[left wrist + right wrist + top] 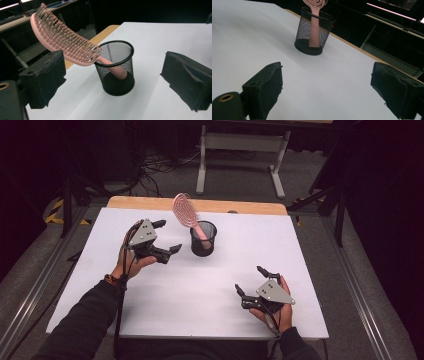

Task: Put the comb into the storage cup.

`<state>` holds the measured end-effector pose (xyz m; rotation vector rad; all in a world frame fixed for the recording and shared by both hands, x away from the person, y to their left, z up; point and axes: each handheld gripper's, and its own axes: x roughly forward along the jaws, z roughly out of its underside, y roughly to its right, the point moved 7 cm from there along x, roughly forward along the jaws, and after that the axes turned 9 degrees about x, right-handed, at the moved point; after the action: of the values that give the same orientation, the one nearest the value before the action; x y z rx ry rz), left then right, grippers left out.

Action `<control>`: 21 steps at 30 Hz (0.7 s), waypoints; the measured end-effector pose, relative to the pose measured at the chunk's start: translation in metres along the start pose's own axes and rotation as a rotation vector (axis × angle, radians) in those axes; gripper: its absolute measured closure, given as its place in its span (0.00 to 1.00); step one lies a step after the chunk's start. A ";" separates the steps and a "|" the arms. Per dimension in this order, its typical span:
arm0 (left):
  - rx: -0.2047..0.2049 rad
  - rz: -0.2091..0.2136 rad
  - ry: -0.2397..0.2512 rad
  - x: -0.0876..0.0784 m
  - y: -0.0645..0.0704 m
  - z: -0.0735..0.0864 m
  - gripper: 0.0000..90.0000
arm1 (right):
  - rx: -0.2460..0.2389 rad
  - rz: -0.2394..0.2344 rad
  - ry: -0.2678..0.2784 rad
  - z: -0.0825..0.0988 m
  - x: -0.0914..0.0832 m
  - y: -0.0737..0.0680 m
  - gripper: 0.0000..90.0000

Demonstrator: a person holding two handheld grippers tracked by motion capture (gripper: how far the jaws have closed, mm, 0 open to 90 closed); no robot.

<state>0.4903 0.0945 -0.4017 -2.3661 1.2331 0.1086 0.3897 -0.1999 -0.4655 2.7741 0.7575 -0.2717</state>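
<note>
Left gripper (pixel 161 236) up by the cup, jaws spread wide, nothing between them and nothing touched. Just ahead of those jaws stands the black mesh cup (pixel 203 239), upright on the sheet, and in the left gripper view it sits squarely in the gap between the two pads. Out of it pokes the pink hairbrush (pixel 186 211), handle down inside the cup, bristled head leaning over the rim towards the far edge of the table.

Right gripper (pixel 251 281) hangs back, well apart from the cup, near the person's edge; jaws gaping there too, holding nothing, with the cup far off ahead of it.

Under both tools lies the white table cover (pixel 310 285), with a strip of wooden tabletop (pixel 150 203) showing beyond it. Farther back, grey floor, a tangle of cables (pixel 155 167), and a white table frame (pixel 240 150) in a dark room.
</note>
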 end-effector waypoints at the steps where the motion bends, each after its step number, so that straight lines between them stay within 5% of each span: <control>1: 0.008 -0.003 -0.006 -0.001 0.000 0.000 0.07 | -0.001 0.001 0.000 0.000 0.000 0.000 0.12; 21: 0.046 0.023 0.009 -0.022 0.025 0.003 0.06 | -0.004 0.004 0.010 -0.002 -0.001 -0.002 0.13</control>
<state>0.4584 0.1006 -0.4077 -2.3163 1.2545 0.0760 0.3882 -0.1984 -0.4634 2.7749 0.7535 -0.2559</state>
